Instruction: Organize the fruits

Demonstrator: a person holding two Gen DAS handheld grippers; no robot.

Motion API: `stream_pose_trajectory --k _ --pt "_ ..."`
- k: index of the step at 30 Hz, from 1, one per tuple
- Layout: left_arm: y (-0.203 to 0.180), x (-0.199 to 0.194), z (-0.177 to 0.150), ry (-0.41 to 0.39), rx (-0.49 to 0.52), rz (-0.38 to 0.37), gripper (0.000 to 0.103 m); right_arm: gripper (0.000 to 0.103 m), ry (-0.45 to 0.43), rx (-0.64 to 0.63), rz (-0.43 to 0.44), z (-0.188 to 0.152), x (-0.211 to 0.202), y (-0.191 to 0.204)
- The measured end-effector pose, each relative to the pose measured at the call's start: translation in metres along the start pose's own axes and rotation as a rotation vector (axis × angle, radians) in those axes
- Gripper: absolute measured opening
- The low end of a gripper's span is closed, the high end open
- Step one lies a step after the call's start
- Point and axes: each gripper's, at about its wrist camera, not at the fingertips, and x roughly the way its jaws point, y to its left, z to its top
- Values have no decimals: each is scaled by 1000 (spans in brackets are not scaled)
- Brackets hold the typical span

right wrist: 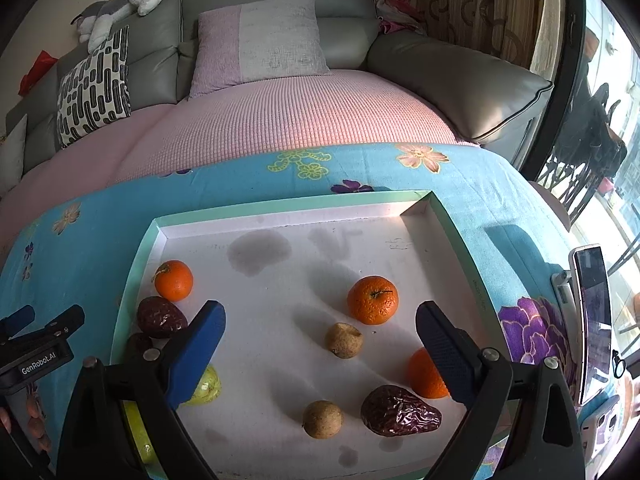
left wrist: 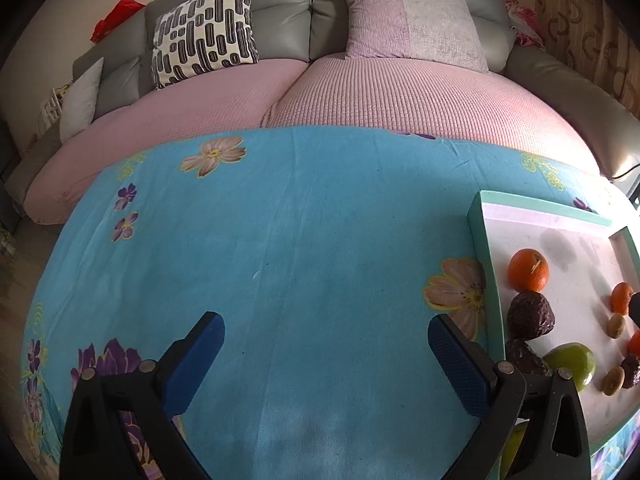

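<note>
A shallow white tray with a mint-green rim (right wrist: 280, 204) lies on a blue flowered cloth and holds loose fruit. In the right wrist view I see an orange (right wrist: 373, 300), a second orange (right wrist: 173, 280) at the tray's left, a third (right wrist: 425, 374) behind the right finger, two brown longans (right wrist: 344, 340) (right wrist: 322, 419), dark red dates (right wrist: 400, 410) (right wrist: 161, 317) and a green fruit (right wrist: 206, 386). My right gripper (right wrist: 320, 332) hangs open over the tray's middle, holding nothing. My left gripper (left wrist: 326, 340) stands open over bare cloth, left of the tray (left wrist: 486, 248).
A grey sofa with a pink cover (right wrist: 288, 120) and cushions (left wrist: 204, 28) runs behind the cloth. A phone on a stand (right wrist: 594, 320) sits right of the tray. The left gripper's body (right wrist: 36, 344) shows at the left edge of the right wrist view.
</note>
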Motion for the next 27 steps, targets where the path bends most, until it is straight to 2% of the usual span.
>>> stream_pose_trajectory --k 5,10,15,20,23,27 --pt "7 -8 -17 -14 -23 2 103 96 2 -13 4 -7 -6 13" --pt "17 -18 -39 -34 -15 64 103 96 -18 -19 28 -23 -26 25" --pt "33 -25 -60 25 -12 62 103 96 -13 -28 57 -50 -48 33" --pt "49 -40 -73 38 -59 45 103 96 -2 -28 56 -77 -61 34" --pt "51 -40 -77 53 -51 53 103 96 5 -40 31 -83 -61 35" --pt "53 -41 -78 51 -48 67 103 96 -12 -52 38 -82 -65 37"
